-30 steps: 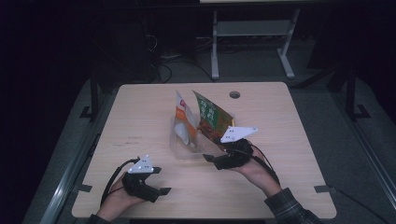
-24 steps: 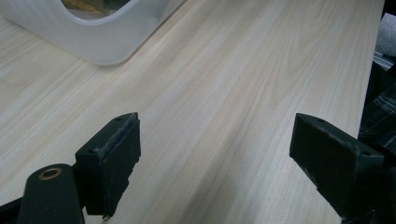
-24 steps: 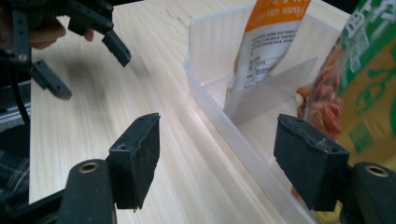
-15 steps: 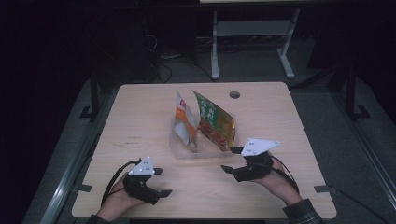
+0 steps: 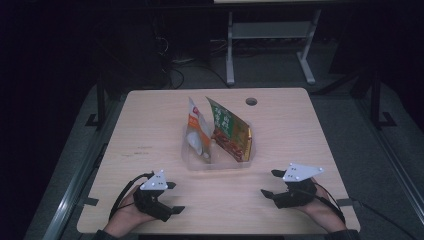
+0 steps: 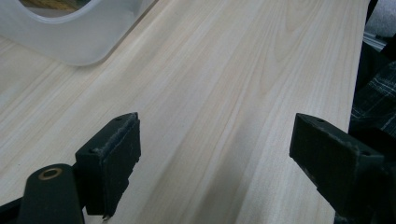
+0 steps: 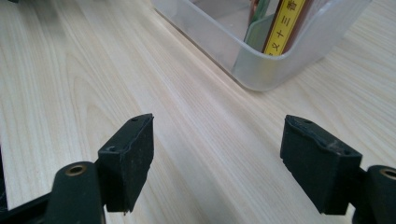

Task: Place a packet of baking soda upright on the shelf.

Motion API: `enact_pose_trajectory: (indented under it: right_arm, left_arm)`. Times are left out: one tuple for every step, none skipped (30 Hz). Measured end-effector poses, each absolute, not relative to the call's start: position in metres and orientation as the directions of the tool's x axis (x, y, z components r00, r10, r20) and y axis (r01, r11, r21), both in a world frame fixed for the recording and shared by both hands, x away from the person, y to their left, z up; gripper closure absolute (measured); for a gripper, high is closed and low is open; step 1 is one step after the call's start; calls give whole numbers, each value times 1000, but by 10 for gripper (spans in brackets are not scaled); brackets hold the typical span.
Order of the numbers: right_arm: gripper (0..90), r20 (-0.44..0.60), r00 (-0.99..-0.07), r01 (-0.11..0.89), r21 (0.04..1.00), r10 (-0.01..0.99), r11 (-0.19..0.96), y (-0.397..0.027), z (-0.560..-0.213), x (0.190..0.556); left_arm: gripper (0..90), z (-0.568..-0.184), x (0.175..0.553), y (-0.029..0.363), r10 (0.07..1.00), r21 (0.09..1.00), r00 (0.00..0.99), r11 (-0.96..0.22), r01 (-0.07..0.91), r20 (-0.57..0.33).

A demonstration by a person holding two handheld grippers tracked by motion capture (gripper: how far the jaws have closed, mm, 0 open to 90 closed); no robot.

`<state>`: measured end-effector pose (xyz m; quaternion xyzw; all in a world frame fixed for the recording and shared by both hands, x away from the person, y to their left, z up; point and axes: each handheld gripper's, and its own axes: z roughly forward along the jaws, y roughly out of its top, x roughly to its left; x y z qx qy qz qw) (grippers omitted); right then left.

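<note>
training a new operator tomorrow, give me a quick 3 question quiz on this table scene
1. True or false: the right gripper is clamped on a packet.
2. What holds the green packet and the white packet?
A. a clear plastic bin
B. a wire basket
C. a cardboard box
3. Fill in: both grippers sit near the table's ____ edge, by the person.

Key
1. False: its jaws stand apart over bare wood, as do those of the left gripper.
2. A: the clear plastic bin.
3. near
</note>
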<state>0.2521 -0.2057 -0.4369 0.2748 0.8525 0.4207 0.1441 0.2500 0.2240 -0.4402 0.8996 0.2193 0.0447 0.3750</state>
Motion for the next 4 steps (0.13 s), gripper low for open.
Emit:
enact_pose_trajectory:
  right_arm:
    - [251, -16, -807, 345, 798, 591, 494, -206, -437, 252]
    - [249, -20, -807, 340, 801, 590, 493, -207, -437, 252]
    - [244, -24, -805, 337, 804, 592, 490, -207, -436, 253]
    - [243, -26, -803, 334, 807, 596, 487, -207, -436, 253]
  left_arm:
    - [160, -440, 250, 224, 426, 695, 901, -623, 358, -83]
    - [159, -441, 250, 223, 426, 695, 901, -623, 359, -84]
    - [159, -441, 250, 223, 424, 693, 902, -626, 357, -81]
    - [159, -441, 250, 223, 425, 691, 902, -628, 357, -79]
